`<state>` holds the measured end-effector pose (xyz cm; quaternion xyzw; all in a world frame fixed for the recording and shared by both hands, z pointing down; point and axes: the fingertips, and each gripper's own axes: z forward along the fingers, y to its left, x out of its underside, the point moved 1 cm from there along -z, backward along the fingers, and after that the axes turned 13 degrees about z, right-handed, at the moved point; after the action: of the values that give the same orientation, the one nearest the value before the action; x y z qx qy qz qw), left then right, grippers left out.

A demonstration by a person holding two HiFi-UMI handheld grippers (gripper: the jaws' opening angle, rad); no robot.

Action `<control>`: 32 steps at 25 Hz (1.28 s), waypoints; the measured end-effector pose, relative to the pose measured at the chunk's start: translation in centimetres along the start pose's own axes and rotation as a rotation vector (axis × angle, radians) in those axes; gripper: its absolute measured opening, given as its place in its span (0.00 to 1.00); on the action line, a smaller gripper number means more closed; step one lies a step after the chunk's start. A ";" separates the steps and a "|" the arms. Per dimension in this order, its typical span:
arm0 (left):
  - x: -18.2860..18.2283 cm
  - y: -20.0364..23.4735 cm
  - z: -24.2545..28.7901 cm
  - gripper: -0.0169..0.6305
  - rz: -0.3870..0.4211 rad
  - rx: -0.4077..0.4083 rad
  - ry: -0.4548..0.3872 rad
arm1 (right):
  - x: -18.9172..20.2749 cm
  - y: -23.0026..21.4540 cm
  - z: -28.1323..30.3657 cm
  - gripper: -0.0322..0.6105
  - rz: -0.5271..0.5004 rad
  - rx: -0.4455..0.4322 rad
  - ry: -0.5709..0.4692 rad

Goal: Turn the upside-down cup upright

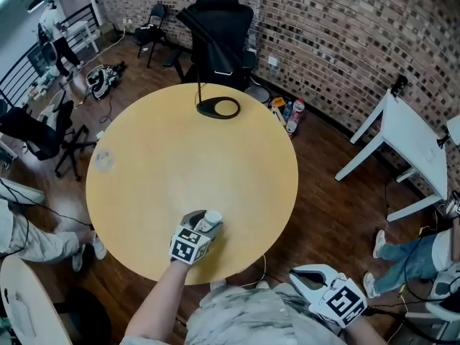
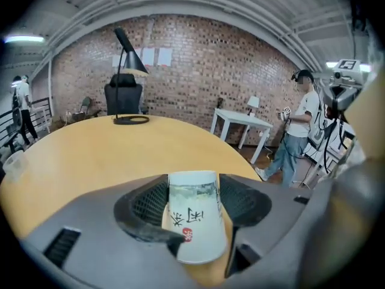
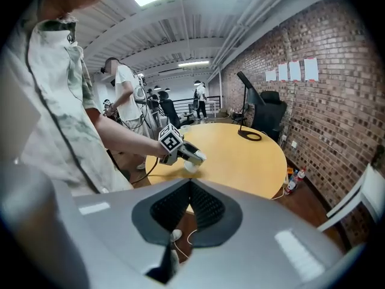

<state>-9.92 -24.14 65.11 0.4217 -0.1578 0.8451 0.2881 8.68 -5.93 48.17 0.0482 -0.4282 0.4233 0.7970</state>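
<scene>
Paper cup [image 2: 195, 215], tapered, between mesh-textured jaws.

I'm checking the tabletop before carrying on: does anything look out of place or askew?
The paper cup is upside down: narrow closed end up, wide mouth down. It is clamped between the left gripper's jaws, near the near edge of the round table. Nothing looks spilled or damaged.

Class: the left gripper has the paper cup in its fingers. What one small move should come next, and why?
Probably roll the left gripper half a turn above the table. Its fingers press the paper cup, whose narrow base is uppermost and wide rim lowest, so it is not yet upright.
</scene>
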 end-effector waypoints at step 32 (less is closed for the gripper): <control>2.5 -2.7 -8.7 0.56 0.116 -0.046 -0.205 | 0.6 7.4 4.7 0.05 -0.041 -0.076 0.081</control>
<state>-14.84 -16.73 61.96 0.4894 -0.2298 0.8090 0.2307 0.57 -2.93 49.46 0.0095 -0.4104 0.3920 0.8233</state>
